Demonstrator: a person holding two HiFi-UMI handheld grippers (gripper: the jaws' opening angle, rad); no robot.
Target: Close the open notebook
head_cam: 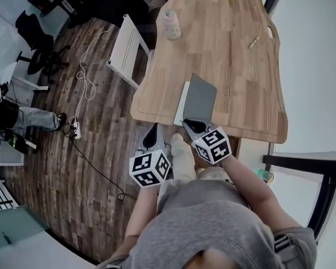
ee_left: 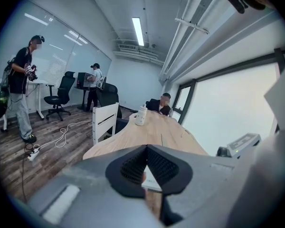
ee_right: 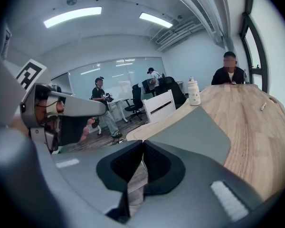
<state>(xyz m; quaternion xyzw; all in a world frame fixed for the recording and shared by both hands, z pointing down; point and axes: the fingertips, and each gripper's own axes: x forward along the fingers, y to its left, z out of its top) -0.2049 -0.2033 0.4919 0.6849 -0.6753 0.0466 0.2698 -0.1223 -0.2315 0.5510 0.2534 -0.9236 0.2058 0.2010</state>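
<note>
Your thin grey-covered notebook is lying at the near edge of the pale wooden bench, lower centre of the head view. Your right gripper is pinching the cover's near edge. Your left gripper is hanging off the bench, jaws together on nothing. The cover is looking light and floppy, so hold it by its free edge. The smooth bench may be letting it slide. Plank floor is spreading left.
</note>
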